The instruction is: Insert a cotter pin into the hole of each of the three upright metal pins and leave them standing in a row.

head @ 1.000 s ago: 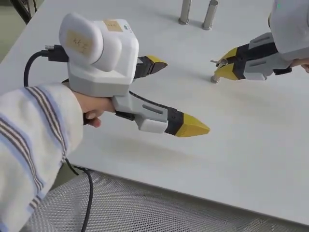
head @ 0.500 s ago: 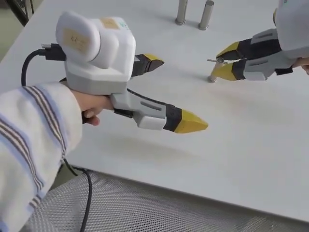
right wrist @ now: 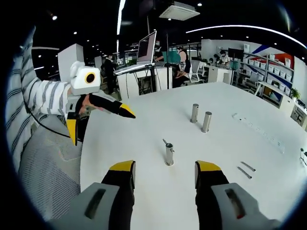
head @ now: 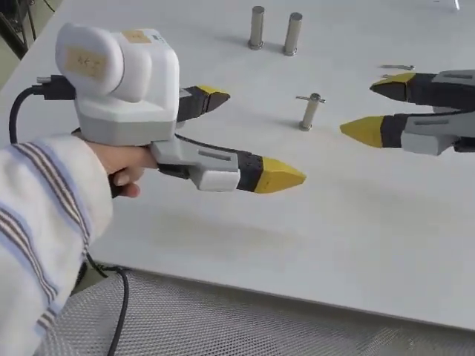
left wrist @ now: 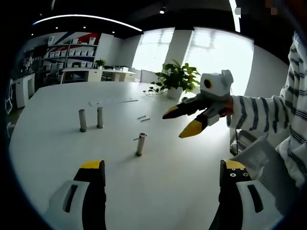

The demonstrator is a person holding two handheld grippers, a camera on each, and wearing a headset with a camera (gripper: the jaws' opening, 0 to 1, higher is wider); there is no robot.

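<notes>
Nearest edge: grey mesh surface [head: 245, 319] below the white counter [head: 356, 237], w/ a black cable [head: 119, 311] hanging by it. Left gripper [head: 252, 135] is near-left over the counter, held by a hand [head: 122, 167] in a striped sleeve, pointing right; jaws spread wide, nothing betw. them. Right gripper [head: 358, 107] comes in from the right edge, a bit farther back, pointing left; jaws also well apart & empty. Just left of its yellow tips, not touching, the front metal pin [head: 306, 117] stands upright on the counter w/ a cotter pin [head: 306, 98] crosswise through its top. Farther back & left, two bare metal pins [head: 257, 27] stand upright side by side, close but apart. Far right, beyond the right gripper, loose cotter pins [head: 397, 67] lie flat on the counter; the right gripper view shows two of them.
</notes>
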